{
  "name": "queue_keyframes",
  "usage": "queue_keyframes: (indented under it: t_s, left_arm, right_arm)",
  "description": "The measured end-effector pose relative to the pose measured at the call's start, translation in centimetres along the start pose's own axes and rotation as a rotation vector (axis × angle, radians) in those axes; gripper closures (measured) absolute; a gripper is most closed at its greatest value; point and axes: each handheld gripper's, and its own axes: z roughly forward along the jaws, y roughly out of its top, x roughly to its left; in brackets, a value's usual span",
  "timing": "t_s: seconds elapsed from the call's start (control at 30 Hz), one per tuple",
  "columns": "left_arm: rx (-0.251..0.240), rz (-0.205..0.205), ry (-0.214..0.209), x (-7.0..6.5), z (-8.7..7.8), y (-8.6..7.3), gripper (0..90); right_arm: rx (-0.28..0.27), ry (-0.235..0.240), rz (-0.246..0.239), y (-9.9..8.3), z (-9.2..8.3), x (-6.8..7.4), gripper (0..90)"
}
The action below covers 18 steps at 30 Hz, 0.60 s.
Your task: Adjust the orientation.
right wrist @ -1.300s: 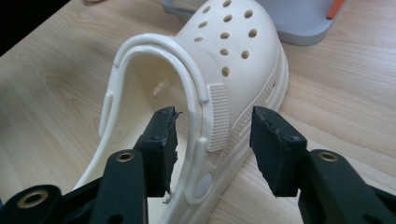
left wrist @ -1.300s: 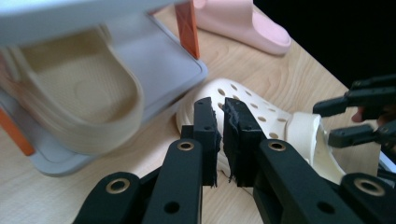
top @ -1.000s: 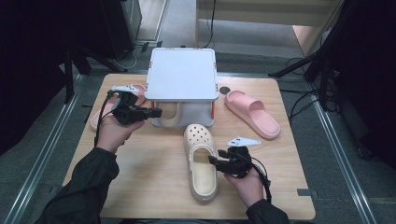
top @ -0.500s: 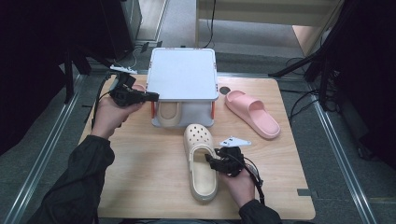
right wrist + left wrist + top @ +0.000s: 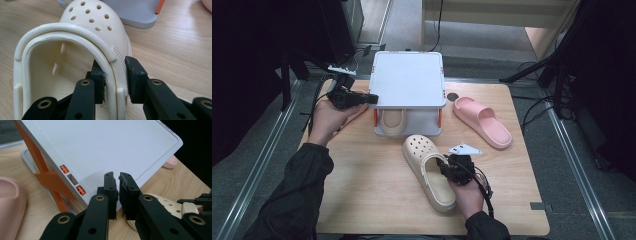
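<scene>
You work at a light wooden table with rounded corners (image 5: 377, 200), standing on a grey floor (image 5: 602, 200). Pale metal rails (image 5: 257, 185) run along the floor at both sides of you. Dark stands and black cables (image 5: 537, 107) crowd the right edge (the surroundings there stay in deep shadow). Beyond the table, a light wooden cabinet (image 5: 492, 12) catches brighter light.

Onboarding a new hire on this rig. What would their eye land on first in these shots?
Probably the cream clog at the table's front middle, its side wall between the jaws of the right gripper, which have just been closing on it. Next, the white two-tier rack with orange braces at the back, a second cream shoe tucked under it, and the shut left gripper at its left edge. A pink slide lies right of the rack.
</scene>
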Motion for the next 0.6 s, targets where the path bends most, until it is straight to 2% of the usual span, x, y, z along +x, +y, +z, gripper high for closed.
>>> queue_keyframes:
  t_s: [0.23, 0.43, 0.6]
  left_arm:
    - [-0.008, 0.003, 0.008, -0.1, 0.0, -0.2, 84.9]
    - [-0.009, 0.015, 0.029, -0.4, 0.0, -0.2, 84.9]
    - [-0.008, 0.013, 0.013, -0.4, 0.1, -0.2, 84.7]
  right_arm:
    - [0.009, 0.045, 0.075, 1.1, -0.4, -1.2, 76.2]
    - [-0.011, 0.047, 0.083, 2.4, -0.7, -1.6, 76.4]
    - [-0.026, 0.037, 0.087, 3.8, -0.7, -2.0, 76.4]
